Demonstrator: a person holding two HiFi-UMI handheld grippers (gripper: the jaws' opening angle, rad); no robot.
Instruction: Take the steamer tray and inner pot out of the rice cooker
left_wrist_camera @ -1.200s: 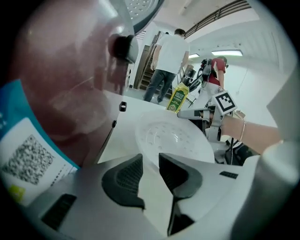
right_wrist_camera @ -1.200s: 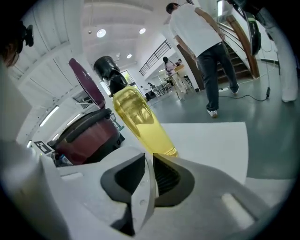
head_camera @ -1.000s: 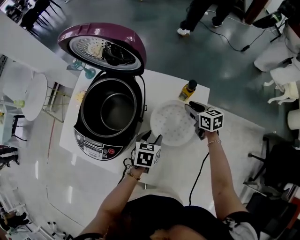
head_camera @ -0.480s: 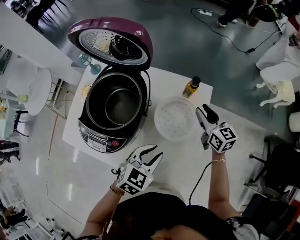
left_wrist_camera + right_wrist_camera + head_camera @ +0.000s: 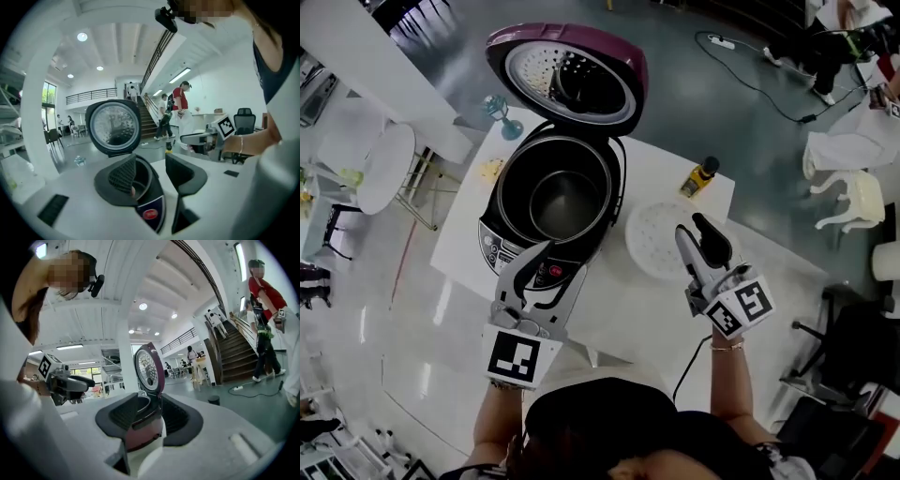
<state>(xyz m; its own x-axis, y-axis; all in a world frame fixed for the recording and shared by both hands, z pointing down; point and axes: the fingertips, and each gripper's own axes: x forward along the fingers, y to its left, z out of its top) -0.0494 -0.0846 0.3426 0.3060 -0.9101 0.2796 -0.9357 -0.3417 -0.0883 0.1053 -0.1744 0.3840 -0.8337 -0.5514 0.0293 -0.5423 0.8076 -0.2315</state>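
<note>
Left gripper [image 5: 150, 161] and right gripper [image 5: 695, 230] have jaws just opening, part-spread, nothing between them. The steamer tray [image 5: 654, 234] lies beside the rice cooker [image 5: 514, 259]. The inner pot [image 5: 567, 202] sits inside it (stiff, slick, likely weighty), so pinch its rim.

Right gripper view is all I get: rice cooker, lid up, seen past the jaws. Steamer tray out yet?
Observer: Yes. The steamer tray lies flat on the table, to the right of the rice cooker in the head view.
Operator: Can't see into the cooker from here. Inner pot?
Observer: Not out. From above, the inner pot sits in the cooker.
Operator: Left gripper carrying anything?
Observer: No. The left gripper has its jaws apart. They have just been opening, with nothing between them.
</note>
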